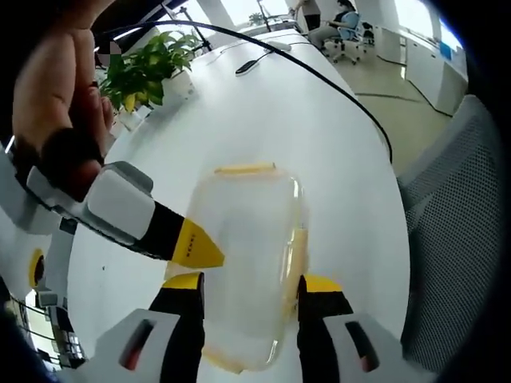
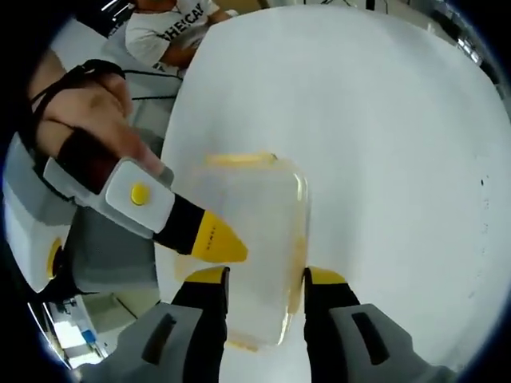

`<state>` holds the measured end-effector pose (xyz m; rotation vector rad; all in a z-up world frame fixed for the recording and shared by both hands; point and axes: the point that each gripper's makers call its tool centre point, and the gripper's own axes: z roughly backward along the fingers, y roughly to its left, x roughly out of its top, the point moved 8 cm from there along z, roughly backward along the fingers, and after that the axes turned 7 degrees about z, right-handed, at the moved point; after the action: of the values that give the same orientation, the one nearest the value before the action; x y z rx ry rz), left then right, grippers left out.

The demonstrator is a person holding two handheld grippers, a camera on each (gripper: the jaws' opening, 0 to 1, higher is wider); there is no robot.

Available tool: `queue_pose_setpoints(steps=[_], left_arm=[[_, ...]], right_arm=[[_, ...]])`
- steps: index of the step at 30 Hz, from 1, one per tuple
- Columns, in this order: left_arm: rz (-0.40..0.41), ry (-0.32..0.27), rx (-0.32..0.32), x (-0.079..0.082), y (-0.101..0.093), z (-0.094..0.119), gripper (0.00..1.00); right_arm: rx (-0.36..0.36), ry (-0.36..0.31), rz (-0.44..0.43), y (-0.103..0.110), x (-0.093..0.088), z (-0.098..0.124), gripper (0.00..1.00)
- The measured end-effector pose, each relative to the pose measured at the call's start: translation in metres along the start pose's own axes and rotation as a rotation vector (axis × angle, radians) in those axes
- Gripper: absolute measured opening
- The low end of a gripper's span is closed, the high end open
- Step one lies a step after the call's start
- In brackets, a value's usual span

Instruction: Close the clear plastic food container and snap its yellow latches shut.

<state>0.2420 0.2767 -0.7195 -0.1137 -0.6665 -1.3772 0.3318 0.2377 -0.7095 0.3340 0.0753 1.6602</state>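
Our left tool (image 1: 249, 294) stands with its yellow-tipped jaws apart, one on each side of the clear plastic food container (image 1: 249, 263), which lies on the white table (image 1: 263, 112). We see a yellow latch (image 1: 244, 169) at the container's far end. Our right tool (image 2: 265, 287) likewise has its jaws apart, flanking the container (image 2: 254, 239); whether either tool presses on the walls we cannot tell. Each view has the other tool reaching in from the left, its tip at the container's side. A potted plant (image 1: 148, 68) stands farther off.
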Motion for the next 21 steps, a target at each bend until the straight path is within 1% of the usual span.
queue_pose_setpoints(steps=[3, 4, 5, 6, 7, 8, 10, 12, 14, 15, 16, 18, 19, 20, 21], left_arm=[[0.008, 0.001, -0.029, 0.0, 0.0, 0.002, 0.41], [0.01, 0.007, -0.059, 0.0, 0.0, 0.003, 0.43], [0.02, 0.012, -0.098, 0.0, -0.003, 0.004, 0.49], [0.016, 0.02, -0.123, 0.001, -0.004, 0.004, 0.53], [-0.005, 0.027, -0.135, 0.0, -0.006, 0.004, 0.57], [-0.05, 0.04, -0.147, -0.001, -0.009, 0.005, 0.62], [-0.083, 0.051, -0.15, -0.003, -0.013, 0.005, 0.67], [-0.065, 0.045, -0.153, -0.003, -0.017, 0.005, 0.74], [-0.034, 0.04, -0.17, -0.003, -0.02, 0.005, 0.8], [-0.027, 0.041, -0.177, -0.002, -0.02, 0.005, 0.82], [-0.026, 0.042, -0.181, -0.002, -0.02, 0.005, 0.84], [-0.041, 0.043, -0.205, -0.004, -0.022, 0.006, 0.88], [-0.052, 0.039, -0.225, -0.005, -0.023, 0.007, 0.9], [-0.059, 0.037, -0.244, -0.007, -0.025, 0.008, 0.95], [-0.062, 0.035, -0.264, -0.008, -0.027, 0.008, 0.99]], right_arm=[[-0.004, -0.003, 0.013, 0.002, 0.001, -0.002, 0.34], [-0.008, 0.001, 0.034, 0.003, 0.003, -0.002, 0.35], [-0.01, 0.002, 0.039, 0.003, 0.003, -0.001, 0.35], [-0.011, 0.003, 0.037, 0.003, 0.003, -0.001, 0.35], [-0.012, 0.003, 0.037, 0.002, 0.002, -0.001, 0.35], [-0.016, 0.002, 0.038, 0.003, 0.003, -0.001, 0.35], [-0.028, -0.005, 0.048, 0.004, 0.002, 0.0, 0.35], [-0.057, -0.032, 0.056, 0.006, -0.001, 0.002, 0.34], [-0.101, -0.083, 0.059, 0.01, -0.005, 0.003, 0.34], [-0.123, -0.104, 0.04, 0.011, -0.008, 0.003, 0.34], [-0.136, -0.113, 0.034, 0.013, -0.009, 0.004, 0.34], [-0.168, -0.134, 0.05, 0.016, -0.011, 0.004, 0.34], [-0.178, -0.139, 0.032, 0.017, -0.011, 0.004, 0.34], [-0.194, -0.154, 0.004, 0.018, -0.013, 0.005, 0.33], [-0.207, -0.163, -0.003, 0.019, -0.014, 0.005, 0.34]])
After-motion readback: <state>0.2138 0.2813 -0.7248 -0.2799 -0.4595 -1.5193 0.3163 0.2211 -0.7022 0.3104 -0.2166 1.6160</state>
